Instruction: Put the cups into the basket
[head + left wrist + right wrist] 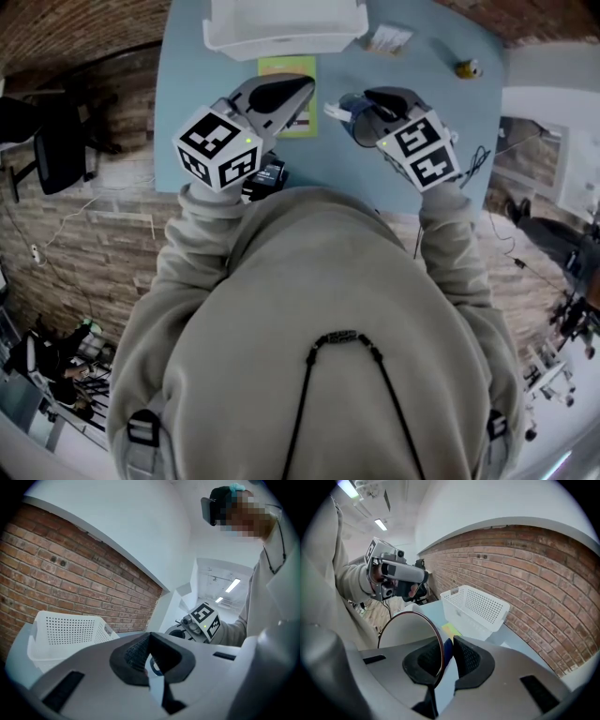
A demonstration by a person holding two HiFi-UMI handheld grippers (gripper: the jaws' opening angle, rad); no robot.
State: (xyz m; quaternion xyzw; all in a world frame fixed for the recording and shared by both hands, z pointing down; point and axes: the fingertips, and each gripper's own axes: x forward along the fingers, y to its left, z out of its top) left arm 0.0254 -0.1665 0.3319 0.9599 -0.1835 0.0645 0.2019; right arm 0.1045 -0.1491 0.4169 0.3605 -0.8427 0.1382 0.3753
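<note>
1. Pale blue tabletop (412,84) lay under both tools in the head view. The white perforated plastic basket (281,39) sat ahead of them at the far edge. The right gripper (361,105) carried a round white-and-blue cup (345,109), apparently lifted clear for the trip forward. The left gripper (298,89) hung beside it, over a green paper card (286,67).
2. In the left gripper view, a red brick wall (70,569) rose behind the basket, which stood ahead and to this tool's left. Its jaws were nearly together, leaving only a thin slit and gripping nothing I could identify. It was probably idling out of the way.
3. In the right gripper view, the jaws were clamped on the cup's wall below the dark rim, one pad inside and one outside. That edge pinch should let the cup fall free on release. The basket waited ahead and to the right, well apart.
</note>
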